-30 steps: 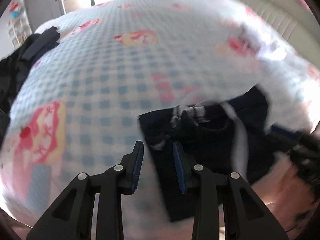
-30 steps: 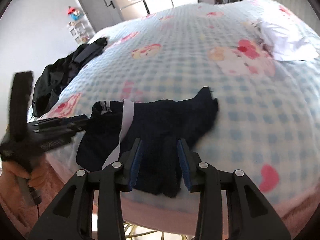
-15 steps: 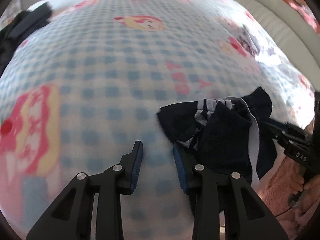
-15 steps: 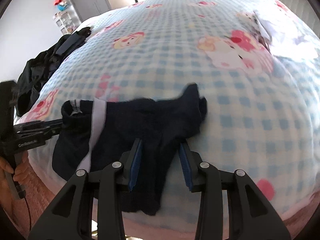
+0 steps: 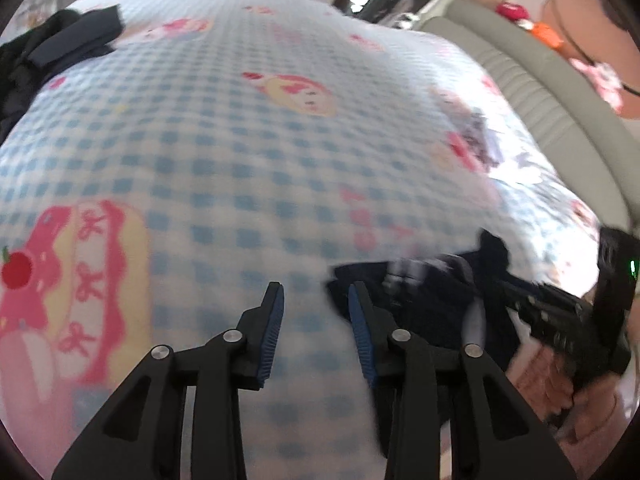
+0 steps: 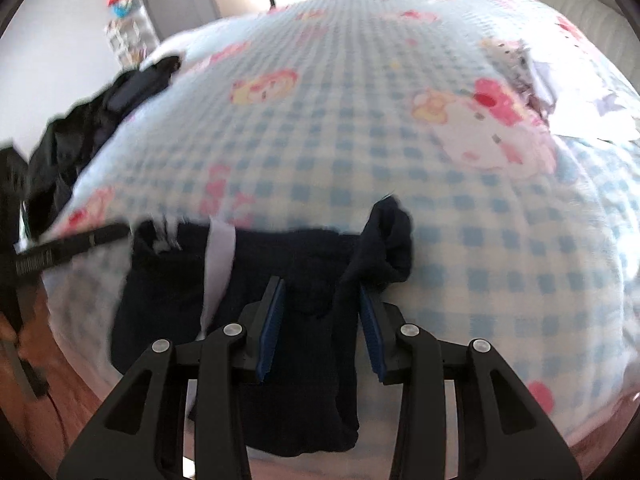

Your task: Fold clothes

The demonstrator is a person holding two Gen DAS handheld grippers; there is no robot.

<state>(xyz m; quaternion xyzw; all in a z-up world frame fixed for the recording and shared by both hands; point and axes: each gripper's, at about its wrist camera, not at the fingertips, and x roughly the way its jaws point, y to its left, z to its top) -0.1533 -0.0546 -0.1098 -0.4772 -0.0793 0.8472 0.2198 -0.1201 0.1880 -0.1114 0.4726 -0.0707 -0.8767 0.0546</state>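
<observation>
Bed: a mattress under a blue-and-white checked quilt with pink cartoon prints (image 6: 360, 152), filling most of both views.
Garment: a dark navy cloth garment with a white side stripe (image 6: 248, 300), lying crumpled at the near edge of the bed, at about 6 o'clock in the right wrist view and 4 o'clock in the left wrist view (image 5: 424, 300); its lower part hangs over the bed's edge.
Right tool: the right tool (image 6: 320, 312) has its blue-padded jaws parted, with a bunched fold of the garment lying between them; whether the pads press on the cloth cannot be told.
Left tool: the left tool (image 5: 316, 320) stands parted over bare quilt, nothing between the pads; its jaws have just been opening. The garment's near corner lies just beside the right-hand pad.
Dark pile: a heap of black clothing (image 6: 92, 124) at the far left corner of the bed, about 10 o'clock, well apart from the garment.
White item: a crumpled white printed cloth (image 6: 560, 92) at about 2 o'clock, near the padded grey headboard (image 5: 552, 92).
Blur: both views are smeared, so fine detail is lost.
</observation>
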